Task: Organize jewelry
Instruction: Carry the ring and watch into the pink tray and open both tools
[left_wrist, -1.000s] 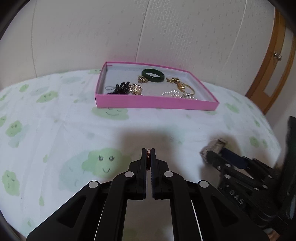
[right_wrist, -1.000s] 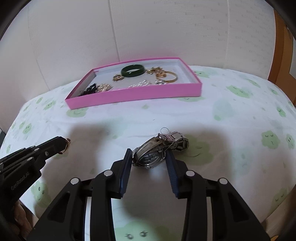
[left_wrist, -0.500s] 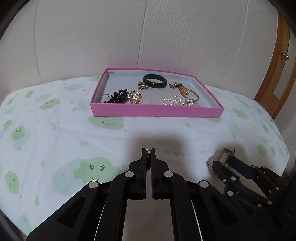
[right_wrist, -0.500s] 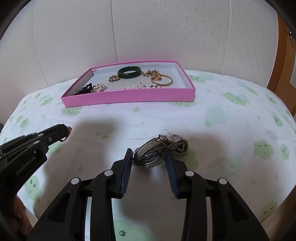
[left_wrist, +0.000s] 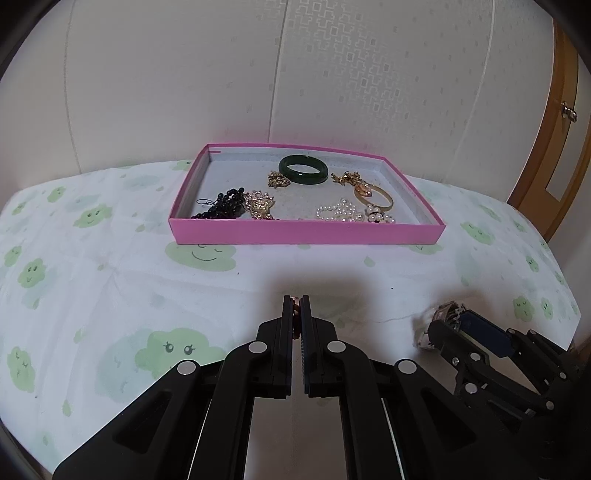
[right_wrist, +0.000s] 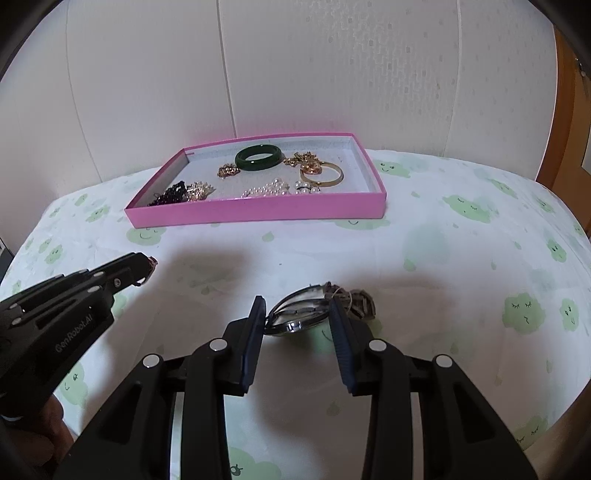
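So both grippers were loaded and the pink tray (left_wrist: 306, 233) sat straight ahead of them, in the upper middle of both views, on the cloud-print cloth over the desk (left_wrist: 110, 288).

The left gripper (left_wrist: 296, 308) was pinched nearly closed on some tiny reddish-gold piece (right_wrist: 151, 263); too small to tell what it was, maybe a ring or earring.

The right gripper (right_wrist: 297, 312) had its jaws partly spread around a silver watch (right_wrist: 299, 314), the face clamped between the blue pads and the band trailing off to the right of frame, so its long axis ran across the jaws.

The tray already held a green bangle (left_wrist: 303, 169), black beads (left_wrist: 225, 205), pearls (left_wrist: 340, 213) and gold bits. To me the left gripper looked nearer the tray's left, emptier end, so I'd guess that one drops first.
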